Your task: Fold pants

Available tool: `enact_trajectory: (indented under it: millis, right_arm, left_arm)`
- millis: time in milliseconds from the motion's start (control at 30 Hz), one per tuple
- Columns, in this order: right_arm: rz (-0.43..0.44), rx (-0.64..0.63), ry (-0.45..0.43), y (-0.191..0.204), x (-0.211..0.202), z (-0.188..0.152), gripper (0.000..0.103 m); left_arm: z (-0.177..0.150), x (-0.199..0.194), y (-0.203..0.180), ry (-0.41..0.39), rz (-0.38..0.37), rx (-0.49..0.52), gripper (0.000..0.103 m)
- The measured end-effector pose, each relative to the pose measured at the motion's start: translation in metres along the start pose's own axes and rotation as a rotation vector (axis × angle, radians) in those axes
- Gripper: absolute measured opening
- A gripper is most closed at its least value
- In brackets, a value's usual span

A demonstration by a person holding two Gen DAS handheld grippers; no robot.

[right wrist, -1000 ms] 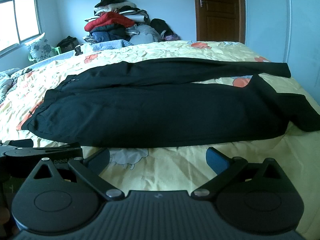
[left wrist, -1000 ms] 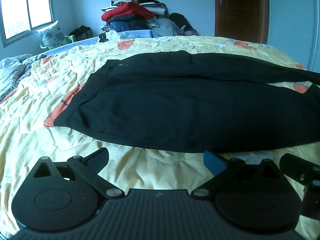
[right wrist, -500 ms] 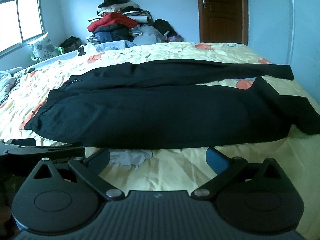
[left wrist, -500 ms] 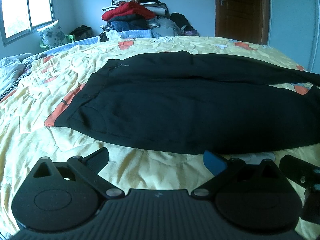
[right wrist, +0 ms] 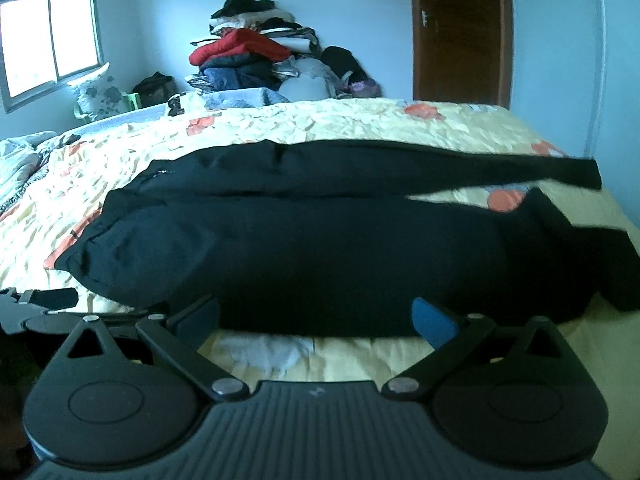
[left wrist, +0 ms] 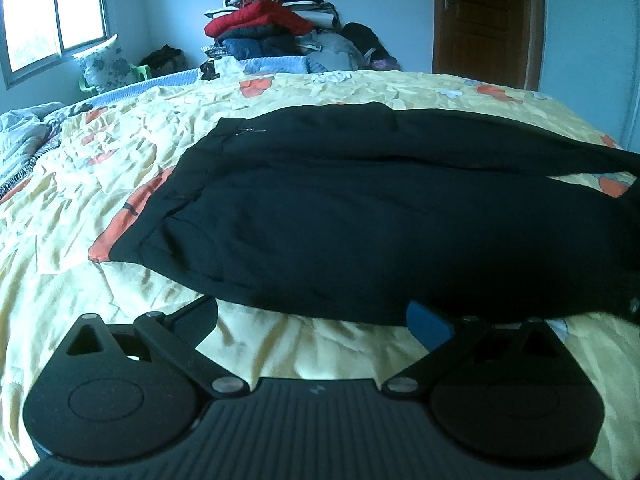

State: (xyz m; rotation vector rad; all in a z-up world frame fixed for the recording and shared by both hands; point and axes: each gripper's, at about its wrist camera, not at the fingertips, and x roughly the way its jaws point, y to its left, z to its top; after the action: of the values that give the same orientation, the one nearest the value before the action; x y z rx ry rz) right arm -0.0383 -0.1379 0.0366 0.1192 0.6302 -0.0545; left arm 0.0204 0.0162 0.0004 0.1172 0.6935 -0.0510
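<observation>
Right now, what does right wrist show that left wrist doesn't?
Right wrist only: the pants' leg ends, far one flat, near one folded back at the bed's right edge, plus the left tongs beside it.
Left wrist only: more bare bedspread left of the waistband.
Both: black pants spread flat, own tongs open just short of the near edge, clothes pile, door.

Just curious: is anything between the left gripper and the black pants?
Only bare yellow bedsheet separates the left gripper from the pants, per the left wrist view.
</observation>
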Motion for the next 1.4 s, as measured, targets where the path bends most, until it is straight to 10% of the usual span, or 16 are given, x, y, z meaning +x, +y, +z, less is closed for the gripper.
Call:
enact_trajectory:
  millis: [533, 1033, 1400]
  right_arm:
    - [0.271, -0.297, -0.089, 0.031, 0.085, 0.121, 0.103]
    - [0.432, -0.342, 0.127, 0.046, 0.294, 0.218, 0.103]
    - [0.449, -0.424, 0.287, 0.077, 0.36, 0.226, 0.103]
  left_arm:
    - [0.061, 0.04, 0.054, -0.011, 0.088, -0.052, 0.102]
    - [0.122, 0.107, 0.093, 0.024, 0.199, -0.076, 0.103]
    - [0.147, 0.144, 0.093, 0.05, 0.252, -0.064, 0.102]
